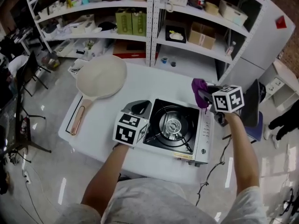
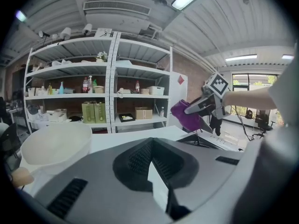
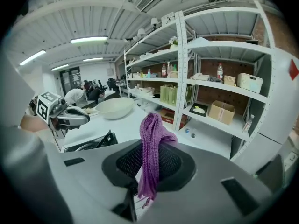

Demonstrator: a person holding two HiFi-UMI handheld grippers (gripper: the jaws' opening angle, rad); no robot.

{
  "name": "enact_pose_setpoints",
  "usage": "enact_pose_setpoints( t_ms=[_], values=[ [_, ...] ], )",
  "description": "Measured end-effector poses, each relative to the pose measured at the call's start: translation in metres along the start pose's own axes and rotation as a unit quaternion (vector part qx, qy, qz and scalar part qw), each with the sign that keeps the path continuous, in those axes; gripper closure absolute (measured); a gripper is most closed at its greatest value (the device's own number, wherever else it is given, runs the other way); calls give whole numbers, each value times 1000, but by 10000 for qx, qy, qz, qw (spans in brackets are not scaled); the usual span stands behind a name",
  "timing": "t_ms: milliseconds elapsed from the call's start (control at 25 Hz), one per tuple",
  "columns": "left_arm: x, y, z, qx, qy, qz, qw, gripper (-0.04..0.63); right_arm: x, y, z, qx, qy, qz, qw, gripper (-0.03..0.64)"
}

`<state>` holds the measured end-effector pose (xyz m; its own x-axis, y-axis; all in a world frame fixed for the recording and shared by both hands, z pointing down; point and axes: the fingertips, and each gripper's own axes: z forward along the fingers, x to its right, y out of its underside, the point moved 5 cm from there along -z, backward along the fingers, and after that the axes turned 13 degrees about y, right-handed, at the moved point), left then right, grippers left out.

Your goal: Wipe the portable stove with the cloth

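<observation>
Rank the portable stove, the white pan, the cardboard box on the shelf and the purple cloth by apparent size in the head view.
1. Portable stove
2. White pan, handle included
3. Cardboard box and purple cloth look about alike. The box stands farther off, so I won't rank them.

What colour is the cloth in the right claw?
Purple; the cloth shows best in the right gripper view.
</observation>
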<state>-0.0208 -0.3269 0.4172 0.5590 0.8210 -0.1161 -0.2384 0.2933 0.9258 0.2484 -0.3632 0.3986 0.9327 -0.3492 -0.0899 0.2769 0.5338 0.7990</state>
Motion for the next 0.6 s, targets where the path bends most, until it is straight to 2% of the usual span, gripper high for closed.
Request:
enact_pose_setpoints(
  t_ms=[240, 440, 600],
  values=[
    [-2, 8, -5, 29, -95, -81, 9999, 591, -20, 7, 19, -305, -288, -414, 9983, 552],
    [-3, 10, -9, 72, -129, -117, 9998, 591, -44, 8, 21, -415, -697, -381, 9960, 554],
    [2, 14, -10, 53, -89, -116, 9999, 591, -58, 12, 21, -529, -844, -497, 9938, 554]
  ],
)
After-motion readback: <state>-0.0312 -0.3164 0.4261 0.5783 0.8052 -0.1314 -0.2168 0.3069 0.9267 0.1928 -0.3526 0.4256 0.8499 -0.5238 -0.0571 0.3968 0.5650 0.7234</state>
